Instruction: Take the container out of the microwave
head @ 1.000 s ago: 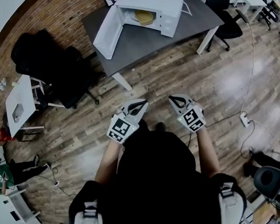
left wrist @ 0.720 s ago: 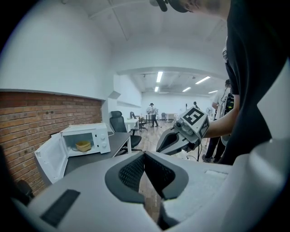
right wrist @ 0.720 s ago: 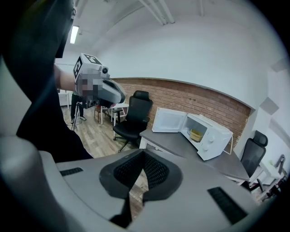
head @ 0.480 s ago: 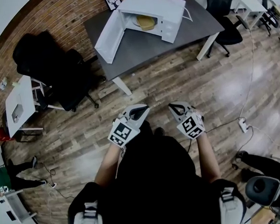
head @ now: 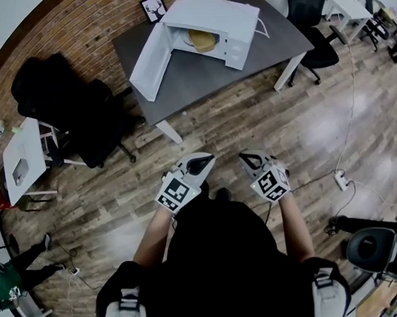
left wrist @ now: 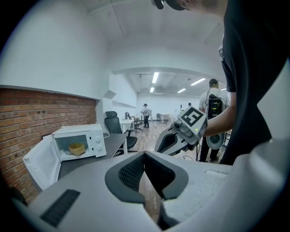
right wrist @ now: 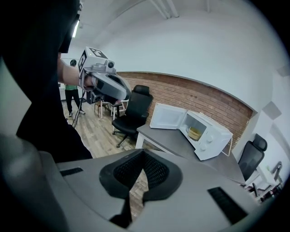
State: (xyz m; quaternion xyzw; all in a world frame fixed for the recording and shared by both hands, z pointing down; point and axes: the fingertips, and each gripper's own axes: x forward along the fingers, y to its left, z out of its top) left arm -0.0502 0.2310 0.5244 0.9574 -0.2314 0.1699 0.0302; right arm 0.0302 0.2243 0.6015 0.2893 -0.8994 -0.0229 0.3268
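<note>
Container (head: 202,40), a low yellow one, sat inside the open microwave (head: 215,14), on the floor of its cavity. The white microwave stood on a dark grey table (head: 199,76) near the brick wall (head: 74,27). Its door (head: 150,61) was swung fully out to the side, so the container was visible from the front. In the left gripper view the container (left wrist: 76,148) showed small and far off, and the same in the right gripper view (right wrist: 195,133).

Both tools were well apart from the table, held in front of the person's body over the wooden floor (head: 250,127). The left gripper (head: 202,162) had its two jaws pressed together at the tips, with nothing between them; its own view (left wrist: 145,158) showed the dark ribbed pads meeting. The right gripper (head: 247,159) was the same, jaws brought together and empty, as its own view (right wrist: 142,154) showed. The two grippers were near each other, side by side, both pointing roughly toward the table.

A black office chair (head: 80,108) stood beside the table on the door's side. A small picture frame (head: 153,7) stood at the back of the table, next to the microwave. Neither gripper touched the microwave or the container.
</note>
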